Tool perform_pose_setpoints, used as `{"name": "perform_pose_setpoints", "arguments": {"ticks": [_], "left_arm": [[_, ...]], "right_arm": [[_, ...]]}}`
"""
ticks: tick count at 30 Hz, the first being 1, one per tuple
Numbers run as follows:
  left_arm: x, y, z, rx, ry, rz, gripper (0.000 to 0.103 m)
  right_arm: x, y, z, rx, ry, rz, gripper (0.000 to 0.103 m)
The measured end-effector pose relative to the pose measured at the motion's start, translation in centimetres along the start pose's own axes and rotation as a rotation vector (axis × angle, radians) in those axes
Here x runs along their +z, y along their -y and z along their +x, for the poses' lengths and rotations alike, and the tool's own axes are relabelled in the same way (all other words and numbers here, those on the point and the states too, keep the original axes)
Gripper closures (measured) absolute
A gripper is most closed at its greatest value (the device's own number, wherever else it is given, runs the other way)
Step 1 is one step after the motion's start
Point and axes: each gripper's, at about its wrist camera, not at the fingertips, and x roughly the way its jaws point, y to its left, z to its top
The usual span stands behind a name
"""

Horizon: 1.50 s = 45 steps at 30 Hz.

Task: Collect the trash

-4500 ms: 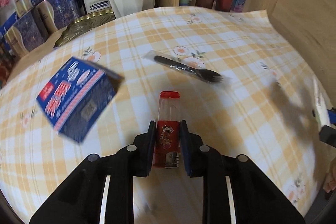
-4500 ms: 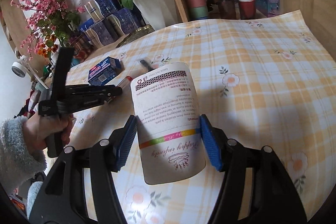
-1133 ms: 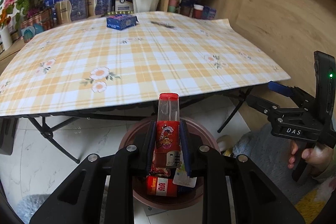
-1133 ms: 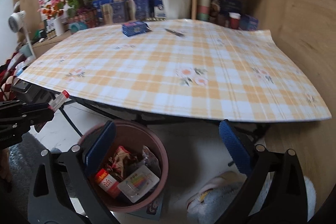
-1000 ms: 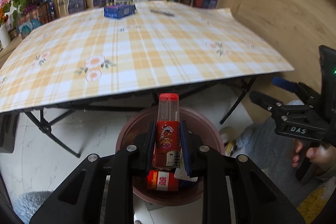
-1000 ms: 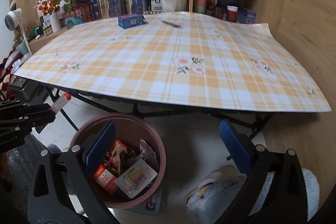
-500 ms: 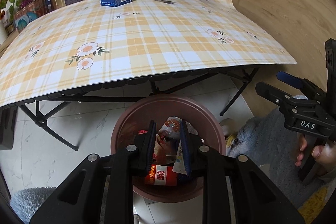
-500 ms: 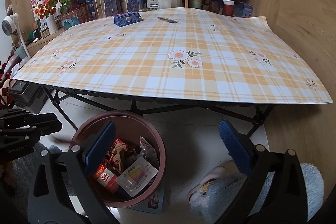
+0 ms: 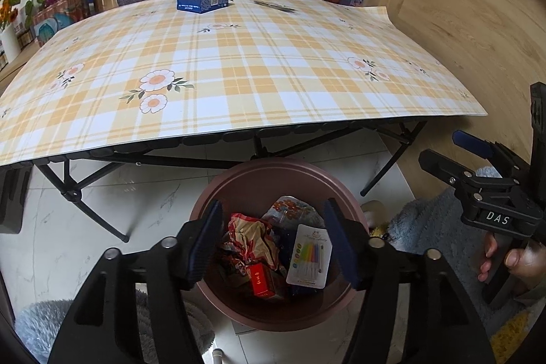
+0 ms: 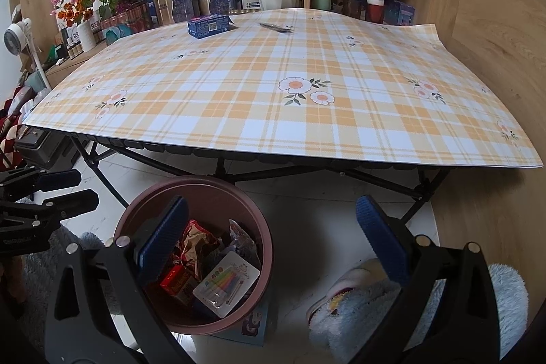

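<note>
A brown round bin [image 9: 266,169] stands on the floor in front of the table, holding a crumpled red wrapper [image 9: 252,237], a candle pack [image 9: 309,256] and a small red box [image 9: 261,278]. My left gripper [image 9: 273,241] hangs right over it, its jaws opening with nothing between them. My right gripper [image 10: 271,237] is open and empty, with its left finger over the bin [image 10: 191,183] and its right finger over bare floor. At the table's far side lie a blue box [image 10: 210,24] and a wrapped black fork [image 10: 276,28].
The folding table [image 9: 239,111] with its plaid cloth overhangs black crossed legs just behind the bin. A fluffy slipper [image 10: 344,299] lies on the floor to the right. Flower pots, boxes and cups crowd the shelf behind the table.
The left jaws have spread apart, and the red-capped tube they held over the bin is gone from between them. The right gripper has stayed where it was.
</note>
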Motion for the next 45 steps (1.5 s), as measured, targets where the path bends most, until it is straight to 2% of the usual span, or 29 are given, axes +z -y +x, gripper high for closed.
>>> {"name": "perform_pose_setpoints", "arguments": {"ticks": [2,8,13,16,19,21,24,29,32,36,38,42,45], "left_arm": [[0.0,-0.2,0.0,0.006,0.0,-0.008,0.03],[0.3,-0.9,-0.9,-0.007,0.038,-0.043,0.012],[0.8,-2.5,-2.1,0.018,0.08,-0.127,0.006],[1.8,-4.2,-2.3,0.009,0.089,-0.192,0.006],[3.3,-5.5,-2.5,0.016,0.095,-0.204,0.006],[4.8,-6.2,-2.5,0.055,0.092,-0.177,0.006],[7.3,-6.7,-2.7,0.113,0.148,-0.125,0.006],[12.4,-8.3,-1.8,0.119,0.201,-0.118,0.006],[16.1,-9.2,-0.3,0.114,0.217,-0.116,0.006],[21.3,-10.5,2.6,0.112,0.219,-0.119,0.006],[23.5,-10.9,4.3,0.138,0.208,-0.106,0.006],[27.3,-11.8,8.2,0.232,0.133,-0.113,0.006],[29.5,-12.1,10.3,0.215,0.132,-0.12,0.006]], "right_arm": [[-0.1,0.0,0.1,0.006,-0.006,0.004,0.006],[0.0,0.0,0.5,0.037,-0.036,0.019,0.006],[1.0,-0.1,0.6,0.073,-0.044,-0.004,0.006],[2.2,0.0,0.8,0.086,-0.048,-0.023,0.006],[3.8,0.5,1.0,0.103,-0.03,-0.027,0.006],[5.1,1.0,1.4,0.103,-0.027,-0.023,0.006],[7.9,2.0,2.6,0.125,-0.02,0.006,0.006],[13.0,3.5,4.8,0.203,0.034,0.048,0.006],[17.2,3.6,8.2,0.22,0.015,-0.007,0.006],[21.7,2.6,13.0,0.152,-0.003,-0.184,0.006],[23.9,2.5,16.3,0.075,-0.005,-0.238,0.006],[27.4,3.0,21.7,0.045,-0.004,-0.224,0.006],[29.5,2.7,24.9,0.062,-0.012,-0.213,0.008]]}}
